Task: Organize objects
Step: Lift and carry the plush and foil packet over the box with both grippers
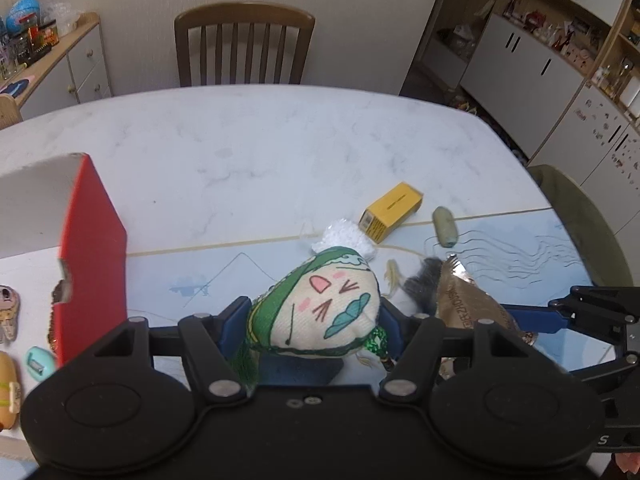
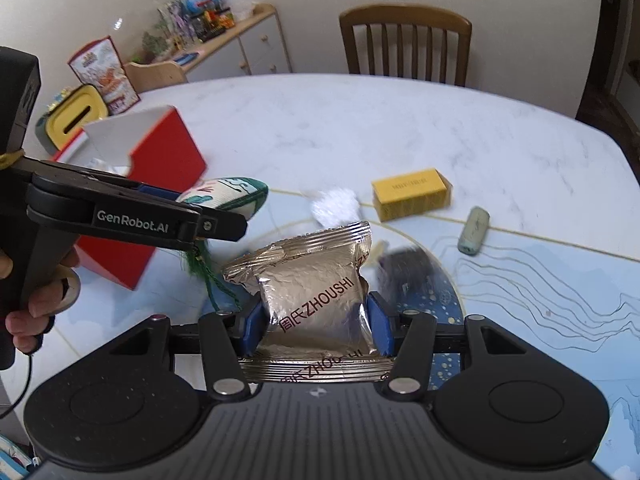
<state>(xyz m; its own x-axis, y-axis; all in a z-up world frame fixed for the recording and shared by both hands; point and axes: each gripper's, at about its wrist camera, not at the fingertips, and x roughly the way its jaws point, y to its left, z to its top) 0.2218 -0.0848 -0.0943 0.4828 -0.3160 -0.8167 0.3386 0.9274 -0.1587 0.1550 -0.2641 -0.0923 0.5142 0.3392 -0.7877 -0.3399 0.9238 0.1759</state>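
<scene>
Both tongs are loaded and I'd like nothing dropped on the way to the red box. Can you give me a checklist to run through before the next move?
1. Left tongs shut on the plush toy: ok, blue pads press both its sides.
2. Right tongs shut on the foil packet: ok, gripped at its lower half.
3. Red box open at the top: ok, flap raised.
4. Room inside the box: cannot tell, only some white wrapping shows.
5. The two tongs apart from each other: not ok, they are close, the packet almost against the toy.
6. Yellow box and green eraser out of the path: ok, they lie to the right.
</scene>
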